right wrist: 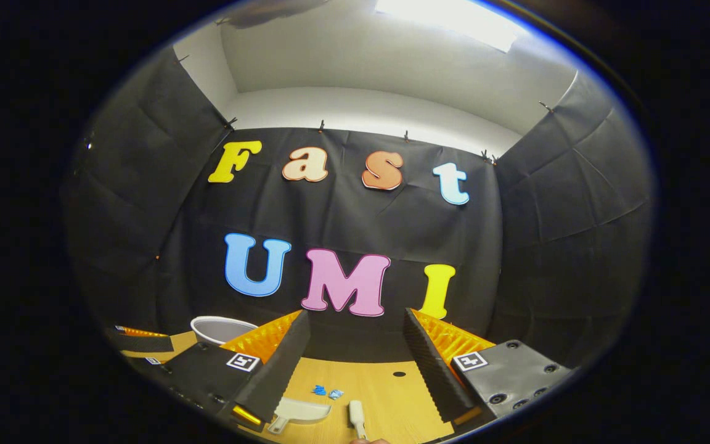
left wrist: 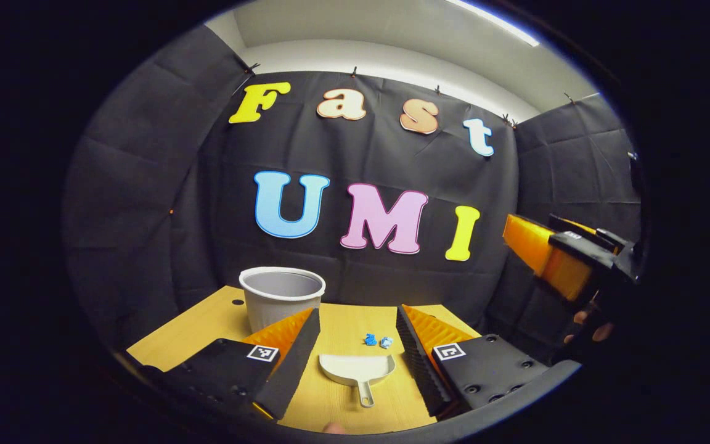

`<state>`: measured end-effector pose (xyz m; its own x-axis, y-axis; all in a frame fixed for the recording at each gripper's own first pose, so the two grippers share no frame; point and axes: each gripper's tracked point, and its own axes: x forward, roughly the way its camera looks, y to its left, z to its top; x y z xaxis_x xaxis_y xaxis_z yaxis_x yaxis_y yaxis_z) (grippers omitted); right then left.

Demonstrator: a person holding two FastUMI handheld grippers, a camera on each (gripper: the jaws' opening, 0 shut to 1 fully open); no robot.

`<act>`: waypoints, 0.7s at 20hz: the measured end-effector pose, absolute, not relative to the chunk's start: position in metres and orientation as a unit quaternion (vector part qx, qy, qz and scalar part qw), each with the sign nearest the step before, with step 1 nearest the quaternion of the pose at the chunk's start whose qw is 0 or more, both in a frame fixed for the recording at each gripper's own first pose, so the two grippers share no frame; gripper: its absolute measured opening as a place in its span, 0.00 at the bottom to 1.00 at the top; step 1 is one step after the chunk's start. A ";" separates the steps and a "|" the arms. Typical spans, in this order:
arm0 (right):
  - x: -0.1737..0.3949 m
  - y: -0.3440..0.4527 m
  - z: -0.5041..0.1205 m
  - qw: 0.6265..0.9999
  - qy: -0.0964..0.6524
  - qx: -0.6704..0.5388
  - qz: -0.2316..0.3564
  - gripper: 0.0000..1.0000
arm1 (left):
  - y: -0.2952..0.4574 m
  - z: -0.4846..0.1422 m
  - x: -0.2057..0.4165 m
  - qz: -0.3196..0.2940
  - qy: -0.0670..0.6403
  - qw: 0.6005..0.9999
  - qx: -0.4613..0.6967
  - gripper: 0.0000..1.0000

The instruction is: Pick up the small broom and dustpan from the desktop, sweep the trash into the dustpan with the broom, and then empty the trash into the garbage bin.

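Note:
A white dustpan point(left wrist: 355, 370) lies on the wooden desktop point(left wrist: 207, 320), handle towards me, between the fingers of my open left gripper point(left wrist: 357, 314), which hovers above it. Two blue scraps of trash point(left wrist: 378, 340) lie just beyond the pan. In the right gripper view the dustpan point(right wrist: 299, 412) and the scraps point(right wrist: 327, 391) lie low down, with the small white broom point(right wrist: 357, 416) to their right. My right gripper point(right wrist: 355, 314) is open above them with nothing in it. The right gripper point(left wrist: 567, 259) also appears raised at the far right, held by a hand point(left wrist: 589, 327).
A pale round garbage bin point(left wrist: 282, 296) stands at the back left of the desk, seen too as the bin point(right wrist: 222, 328) behind my left finger. The desktop point(right wrist: 386, 394) has a small dark hole point(right wrist: 399, 374). Black cloth walls close in the back and sides.

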<state>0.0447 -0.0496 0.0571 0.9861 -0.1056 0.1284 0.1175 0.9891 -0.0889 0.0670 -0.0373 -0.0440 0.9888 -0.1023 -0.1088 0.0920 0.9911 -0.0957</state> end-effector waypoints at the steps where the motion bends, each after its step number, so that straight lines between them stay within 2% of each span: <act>1: 0.053 -0.051 0.058 0.995 -0.062 -0.048 -0.054 0.97 | -0.041 -0.054 0.076 -0.050 0.070 0.995 -0.042 0.74; 5: 0.083 -0.061 0.055 0.996 -0.051 -0.043 -0.050 0.96 | -0.050 -0.107 0.119 -0.026 0.164 0.986 -0.027 0.74; 7: 0.098 -0.068 0.053 0.997 -0.050 -0.042 -0.047 0.97 | -0.061 -0.142 0.137 -0.023 0.232 0.972 -0.022 0.74; 10: 0.123 -0.079 0.041 0.997 -0.046 -0.050 -0.037 0.97 | -0.085 -0.198 0.153 -0.047 0.360 0.931 -0.039 0.76; 14: 0.151 -0.099 0.015 0.998 -0.038 -0.050 -0.022 0.97 | -0.098 -0.261 0.168 -0.039 0.464 0.883 -0.049 0.76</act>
